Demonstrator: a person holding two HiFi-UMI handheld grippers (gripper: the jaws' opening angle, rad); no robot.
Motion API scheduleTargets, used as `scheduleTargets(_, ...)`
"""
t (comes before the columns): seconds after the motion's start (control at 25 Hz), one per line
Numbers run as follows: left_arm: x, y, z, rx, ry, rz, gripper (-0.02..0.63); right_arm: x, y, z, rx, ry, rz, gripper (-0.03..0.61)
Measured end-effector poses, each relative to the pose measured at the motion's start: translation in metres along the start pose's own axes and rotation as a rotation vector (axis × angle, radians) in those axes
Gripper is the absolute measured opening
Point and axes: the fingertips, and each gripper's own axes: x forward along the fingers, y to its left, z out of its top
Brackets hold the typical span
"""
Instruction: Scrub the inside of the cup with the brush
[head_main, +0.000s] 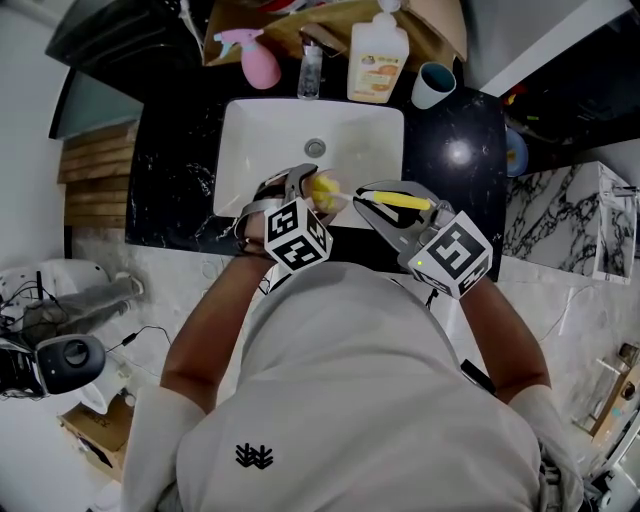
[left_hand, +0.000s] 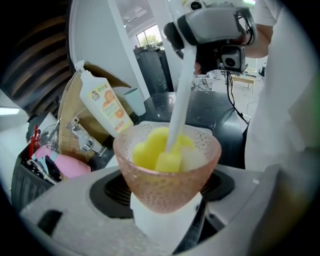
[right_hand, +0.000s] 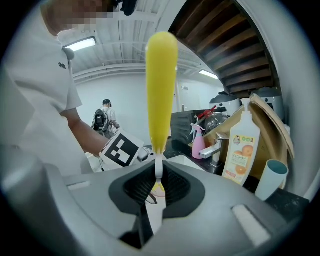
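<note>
Black marble worktop (head_main: 180, 180), one white sink (head_main: 255, 130), two hand-held grippers at its 6 o'clock edge.
There, left hand-held gripper (head_main: 300, 200) clamped on one pink cup (left_hand: 167, 175); right hand-held gripper (head_main: 385, 208) clamped on one yellow brush (right_hand: 161, 85), sponge head (left_hand: 150, 150) inside the cup. At 12 o'clock: one pink spray bottle (head_main: 258, 58), one clear bottle (head_main: 310, 70), one soap bottle (head_main: 377, 62); at 1 o'clock, one blue tumbler (head_main: 433, 85).

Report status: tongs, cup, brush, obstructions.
Left tongs gripping cup over sink. Right tongs gripping brush, down inside cup. Nothing in the way.
</note>
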Motion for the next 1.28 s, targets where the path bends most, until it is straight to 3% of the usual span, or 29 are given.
scheduleTargets(0.12,0.001,0.001,-0.001,0.023,0.017,0.017,0.373,0.005,-0.001,-0.001,0.060,-0.021,0.015,0.046)
scheduleTargets(0.28,0.002,0.003,-0.002,0.068,0.036,0.046,0.373,0.005,-0.006,0.003,0.236,-0.080,0.047,0.047)
scheduleTargets(0.56,0.003,0.006,-0.007,0.087,0.050,0.066,0.373,-0.012,-0.025,0.010,0.457,-0.185,0.064,0.049)
scheduleTargets(0.8,0.004,0.005,-0.011,0.086,0.057,0.063,0.373,-0.031,-0.040,0.017,0.545,-0.260,0.044,0.048)
scheduleTargets(0.92,0.003,0.007,-0.013,0.034,0.042,0.052,0.373,-0.041,-0.043,0.021,0.524,-0.278,0.021,0.044)
scheduleTargets(1.04,0.001,0.009,-0.011,-0.039,0.014,0.034,0.373,-0.044,-0.037,0.023,0.381,-0.239,-0.006,0.044)
scheduleTargets(1.28,0.000,0.003,0.000,0.011,0.007,0.027,0.373,-0.024,-0.013,0.022,0.071,-0.143,0.011,0.043)
